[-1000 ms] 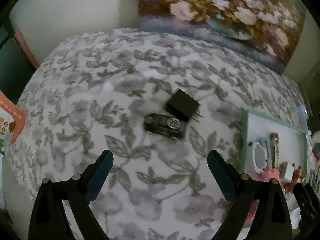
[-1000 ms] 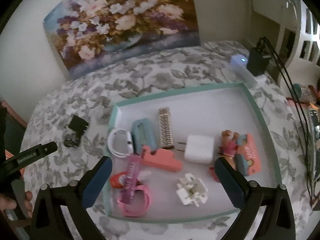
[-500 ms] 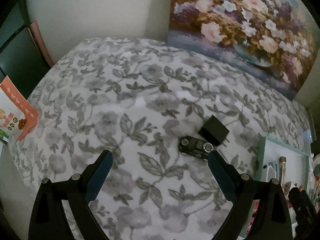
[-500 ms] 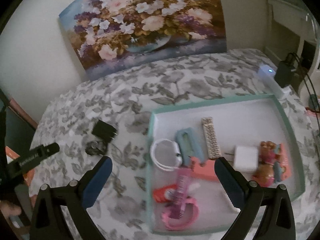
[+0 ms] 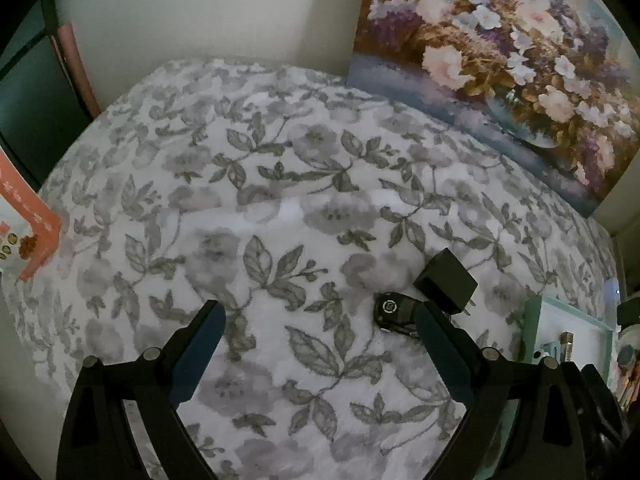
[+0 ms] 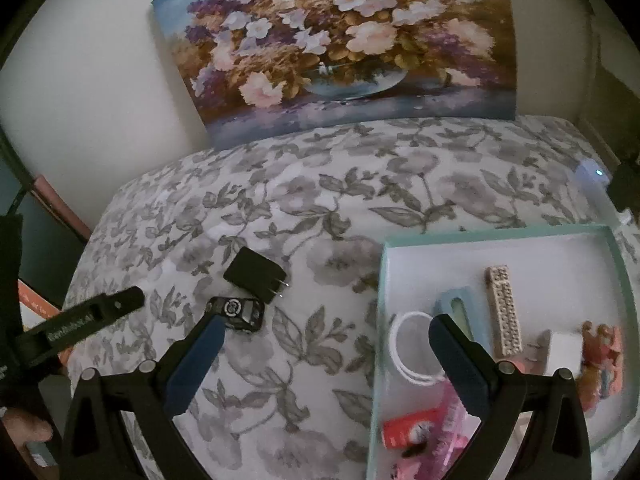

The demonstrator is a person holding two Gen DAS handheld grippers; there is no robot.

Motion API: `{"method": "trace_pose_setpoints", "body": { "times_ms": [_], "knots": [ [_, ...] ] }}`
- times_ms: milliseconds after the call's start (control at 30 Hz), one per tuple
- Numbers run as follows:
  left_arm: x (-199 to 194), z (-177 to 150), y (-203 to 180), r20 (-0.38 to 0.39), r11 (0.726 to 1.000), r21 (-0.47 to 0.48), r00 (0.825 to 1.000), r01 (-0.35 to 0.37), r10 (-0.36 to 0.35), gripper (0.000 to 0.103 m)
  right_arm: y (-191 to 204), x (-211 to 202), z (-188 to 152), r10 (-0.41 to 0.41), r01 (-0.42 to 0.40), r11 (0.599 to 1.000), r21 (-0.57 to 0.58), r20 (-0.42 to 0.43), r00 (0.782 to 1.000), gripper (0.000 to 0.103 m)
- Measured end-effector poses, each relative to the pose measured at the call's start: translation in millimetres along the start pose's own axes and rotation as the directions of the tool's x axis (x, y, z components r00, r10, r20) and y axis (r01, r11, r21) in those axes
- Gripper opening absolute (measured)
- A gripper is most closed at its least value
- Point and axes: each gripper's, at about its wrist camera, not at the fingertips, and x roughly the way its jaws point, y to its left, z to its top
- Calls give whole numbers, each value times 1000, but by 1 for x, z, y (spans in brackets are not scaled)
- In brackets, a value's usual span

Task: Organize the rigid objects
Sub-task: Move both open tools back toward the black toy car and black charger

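Right claw point(image 6: 322, 322) is being held wide open, empty; toy car point(image 6: 240, 314) lying crosswise at ten o'clock, by its left finger.

Left claw point(image 5: 318, 322), equally open and empty, is being kept left of the car point(image 5: 396, 312).

Both wrist views look down at the floral cloth point(image 5: 280, 220), sharing the black charger point(image 6: 256, 274).

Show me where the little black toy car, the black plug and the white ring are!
black toy car point(image 6: 239, 312): right wrist view, on its roof.
black plug point(image 6: 253, 273): right wrist view, middle of its flat black body.
white ring point(image 6: 396, 334): right wrist view, left side of the loop, inside the tray.
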Motion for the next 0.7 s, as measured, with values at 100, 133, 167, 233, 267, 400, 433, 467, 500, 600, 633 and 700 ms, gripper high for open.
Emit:
{"method": "trace_pose_setpoints", "body": {
  "times_ms": [100, 133, 167, 233, 267, 400, 433, 467, 500, 600, 633, 700],
  "knots": [
    [8, 2, -2, -12, 1000, 7, 1000, 8, -8, 96, 4, 9, 5, -2, 2, 1000, -4, -9, 1000, 103],
    [11, 3, -3, -14, 1000, 16, 1000, 8, -7, 96, 5, 12, 6, -3, 3, 1000, -7, -11, 1000, 103],
    [13, 4, -4, -16, 1000, 23, 1000, 4, -3, 96, 7, 16, 9, -4, 4, 1000, -10, -12, 1000, 103],
    [19, 6, -5, -18, 999, 37, 1000, 2, -2, 96, 8, 21, 12, -3, 2, 1000, -9, -12, 1000, 103],
    [21, 6, -5, -19, 999, 43, 1000, 5, -4, 96, 9, 25, 15, 2, -2, 1000, -6, -13, 1000, 103],
    [36, 9, -7, -25, 997, 73, 1000, 11, -9, 96, 12, 42, 21, 10, -10, 1000, -5, -18, 1000, 103],
    [40, 9, -7, -29, 997, 76, 999, 18, -16, 96, 12, 45, 22, 11, -11, 1000, -5, -21, 1000, 103],
    [44, 8, -8, -33, 996, 83, 999, 27, -25, 96, 12, 50, 22, 10, -10, 1000, -6, -25, 1000, 103],
    [47, 8, -10, -36, 995, 89, 999, 32, -29, 96, 13, 54, 23, 8, -8, 1000, -8, -27, 1000, 103],
    [60, 5, -16, -54, 993, 113, 998, 44, -38, 96, 15, 66, 27, -6, 6, 1000, -24, -33, 999, 103],
    [64, 4, -18, -61, 992, 117, 997, 54, -47, 96, 15, 69, 28, -6, 5, 1000, -26, -35, 999, 103],
    [69, 3, -23, -68, 990, 125, 996, 71, -63, 96, 15, 74, 30, -1, 0, 1000, -26, -37, 999, 103]
  ]
}}
